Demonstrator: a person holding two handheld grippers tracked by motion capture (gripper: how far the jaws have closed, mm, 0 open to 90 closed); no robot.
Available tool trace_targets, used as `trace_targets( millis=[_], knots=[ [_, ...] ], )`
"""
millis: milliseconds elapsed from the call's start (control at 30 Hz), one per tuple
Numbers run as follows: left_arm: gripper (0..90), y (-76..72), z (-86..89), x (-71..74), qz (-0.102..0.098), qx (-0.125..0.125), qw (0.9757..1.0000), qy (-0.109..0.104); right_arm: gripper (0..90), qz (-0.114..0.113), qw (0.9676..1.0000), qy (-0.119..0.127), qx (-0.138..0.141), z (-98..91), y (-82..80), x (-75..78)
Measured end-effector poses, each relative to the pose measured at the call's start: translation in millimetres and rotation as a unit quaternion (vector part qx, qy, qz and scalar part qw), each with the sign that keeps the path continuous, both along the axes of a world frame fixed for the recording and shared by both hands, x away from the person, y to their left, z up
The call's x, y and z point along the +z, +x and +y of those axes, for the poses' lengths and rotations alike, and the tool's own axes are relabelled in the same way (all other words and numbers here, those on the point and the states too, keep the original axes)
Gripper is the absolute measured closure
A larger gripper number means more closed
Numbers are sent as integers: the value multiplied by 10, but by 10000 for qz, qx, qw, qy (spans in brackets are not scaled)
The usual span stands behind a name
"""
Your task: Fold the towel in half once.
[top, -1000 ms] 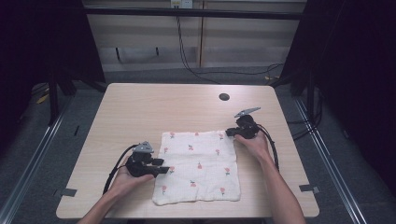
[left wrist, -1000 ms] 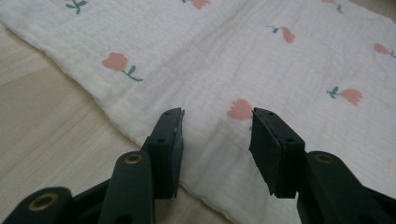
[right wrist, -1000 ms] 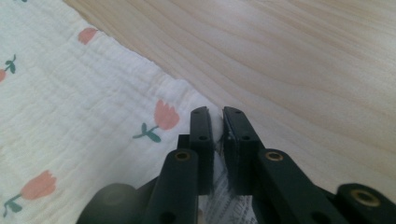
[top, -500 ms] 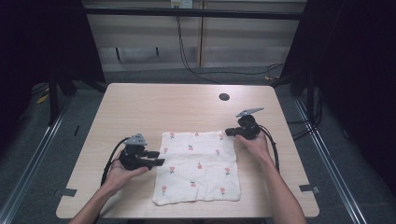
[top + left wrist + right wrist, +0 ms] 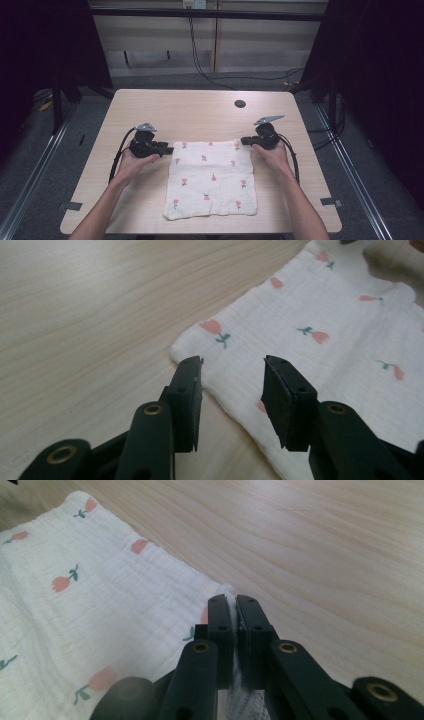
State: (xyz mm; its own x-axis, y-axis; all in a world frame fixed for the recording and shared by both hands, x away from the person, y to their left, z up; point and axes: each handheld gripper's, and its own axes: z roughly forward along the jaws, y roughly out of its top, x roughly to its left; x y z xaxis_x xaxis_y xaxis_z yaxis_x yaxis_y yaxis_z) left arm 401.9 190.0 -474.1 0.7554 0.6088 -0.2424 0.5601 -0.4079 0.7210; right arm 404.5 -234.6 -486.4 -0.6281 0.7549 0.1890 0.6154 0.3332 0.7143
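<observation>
A white cloth (image 5: 210,180) printed with small red flowers lies flat on the wooden table (image 5: 200,110). My left gripper (image 5: 169,149) is beside the cloth's far left corner. In the left gripper view its jaws (image 5: 232,370) stand apart just above that corner of the cloth (image 5: 320,305); they have just been closing a little, and nothing is pinched between them. My right gripper (image 5: 244,141) is at the far right corner. In the right gripper view it (image 5: 234,602) is shut on the corner of the cloth (image 5: 100,595), with white fabric showing between the pads.
A dark round hole (image 5: 240,103) sits in the tabletop beyond the cloth. Bare wood stretches across the far half of the table. Black cables (image 5: 117,155) trail from both grippers toward the person. Dark floor and rails surround the table.
My left hand has moved away from the person along the cloth's left edge, from about its middle to the far left corner. The right gripper and the cloth have stayed put.
</observation>
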Motion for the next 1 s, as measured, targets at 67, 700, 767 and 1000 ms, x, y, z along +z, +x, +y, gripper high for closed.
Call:
trace_targets(
  millis=[67,700,767,1000],
  knots=[
    [580,79,-17,-37,72,85,9999,60,860,0,10000,-13,21,1,-2,-2],
    [491,310,-185,-253,153,344,9984,427,860,55,10000,-43,33,-25,6,-52],
    [507,314,-224,-242,144,284,9982,510,860,99,9999,-78,27,-25,16,-63],
    [530,335,-368,-238,-9,71,9975,698,860,86,10000,-50,11,-36,22,-74]
  ],
)
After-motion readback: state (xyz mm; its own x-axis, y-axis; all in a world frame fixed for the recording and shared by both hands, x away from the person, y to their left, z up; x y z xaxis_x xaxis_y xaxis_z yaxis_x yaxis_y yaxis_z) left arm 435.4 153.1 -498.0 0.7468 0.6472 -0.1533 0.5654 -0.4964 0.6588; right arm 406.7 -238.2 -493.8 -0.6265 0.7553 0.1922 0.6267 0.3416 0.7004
